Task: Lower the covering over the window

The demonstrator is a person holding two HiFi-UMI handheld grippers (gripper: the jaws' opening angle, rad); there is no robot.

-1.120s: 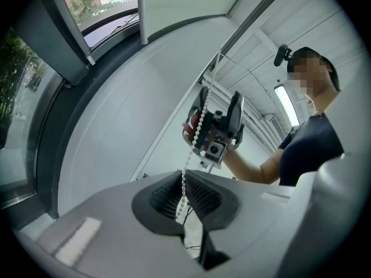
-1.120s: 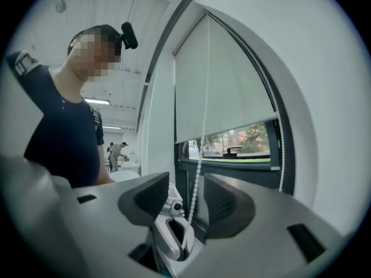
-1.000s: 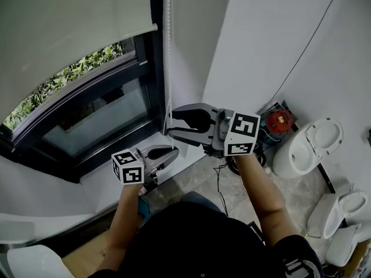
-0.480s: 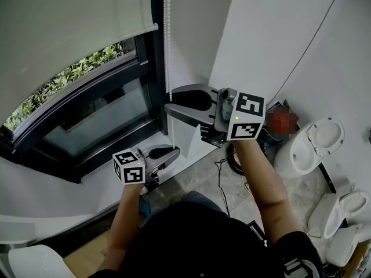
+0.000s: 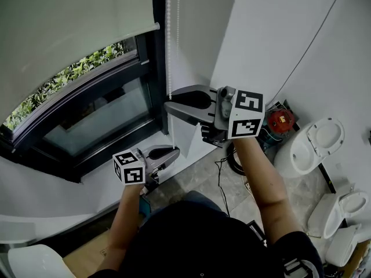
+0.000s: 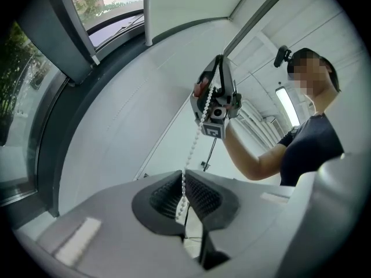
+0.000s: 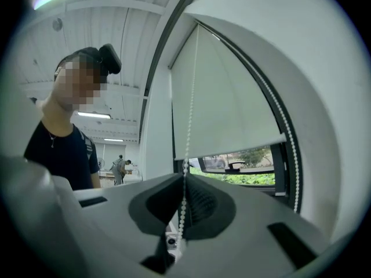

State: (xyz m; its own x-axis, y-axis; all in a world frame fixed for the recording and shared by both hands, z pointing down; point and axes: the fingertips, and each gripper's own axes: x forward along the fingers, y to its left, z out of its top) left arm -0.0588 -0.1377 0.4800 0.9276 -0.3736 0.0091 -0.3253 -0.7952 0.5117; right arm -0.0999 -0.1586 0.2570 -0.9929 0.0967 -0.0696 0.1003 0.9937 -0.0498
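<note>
White bead chain (image 5: 168,45) hangs along the right edge of the window frame (image 5: 156,62). Both grippers on it? (poster1)

Yep, right gripper (image 5: 167,104) has just been closing and now clamps it, left gripper (image 5: 176,152) pinches it lower down. Blind (image 5: 64,28) hem sits partway down, glass (image 5: 98,114) uncovered below. (poster2)

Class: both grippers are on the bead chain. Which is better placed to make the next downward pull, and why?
Probably the right. The right gripper has just closed on the bead chain higher up, with room to travel down; the left gripper pinches it lower, with less travel left.
</note>
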